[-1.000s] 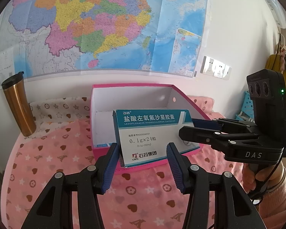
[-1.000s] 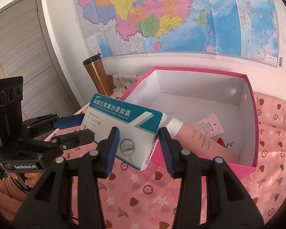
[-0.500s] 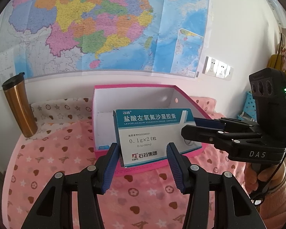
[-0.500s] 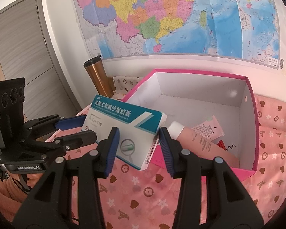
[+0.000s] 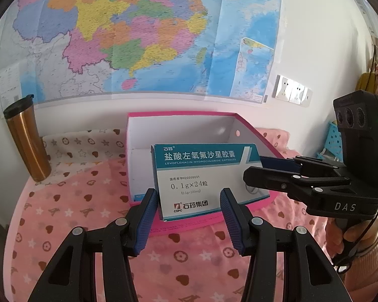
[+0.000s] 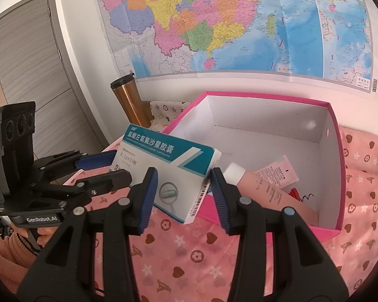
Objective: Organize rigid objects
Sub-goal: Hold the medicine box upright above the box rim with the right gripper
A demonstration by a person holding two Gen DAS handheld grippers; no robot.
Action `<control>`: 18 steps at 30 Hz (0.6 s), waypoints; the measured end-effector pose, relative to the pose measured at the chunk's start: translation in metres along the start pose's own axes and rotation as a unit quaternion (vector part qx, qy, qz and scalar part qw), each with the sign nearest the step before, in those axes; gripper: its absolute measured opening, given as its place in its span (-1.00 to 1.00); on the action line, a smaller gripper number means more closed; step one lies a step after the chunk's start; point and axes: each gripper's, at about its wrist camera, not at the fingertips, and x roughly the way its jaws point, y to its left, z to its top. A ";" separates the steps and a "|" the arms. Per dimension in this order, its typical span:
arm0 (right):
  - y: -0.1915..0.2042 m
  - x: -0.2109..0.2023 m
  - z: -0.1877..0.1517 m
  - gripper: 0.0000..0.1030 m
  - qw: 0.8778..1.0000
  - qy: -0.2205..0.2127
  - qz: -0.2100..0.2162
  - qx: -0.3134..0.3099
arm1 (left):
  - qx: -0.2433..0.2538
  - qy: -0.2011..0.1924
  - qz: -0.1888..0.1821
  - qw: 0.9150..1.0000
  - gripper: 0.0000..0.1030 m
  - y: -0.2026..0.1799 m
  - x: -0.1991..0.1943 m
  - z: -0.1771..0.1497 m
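Aloft, medicine box (image 6: 168, 173) (both grippers)

left tongs (image 5: 187, 207) — clamped | right tongs (image 6: 182, 187) — clamped | both angled down

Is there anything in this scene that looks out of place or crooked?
The medicine box is not yet in the pink storage box: it hangs tilted over its rim, apparently gripped by the left tool and the right tool. Inside, a pink tube lies slanted. Nothing looks spilled or damaged.
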 end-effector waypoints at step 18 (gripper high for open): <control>0.000 0.001 0.003 -0.10 1.000 -0.003 0.000 -0.001 | -0.002 0.001 -0.001 1.000 0.00 0.003 0.002 0.003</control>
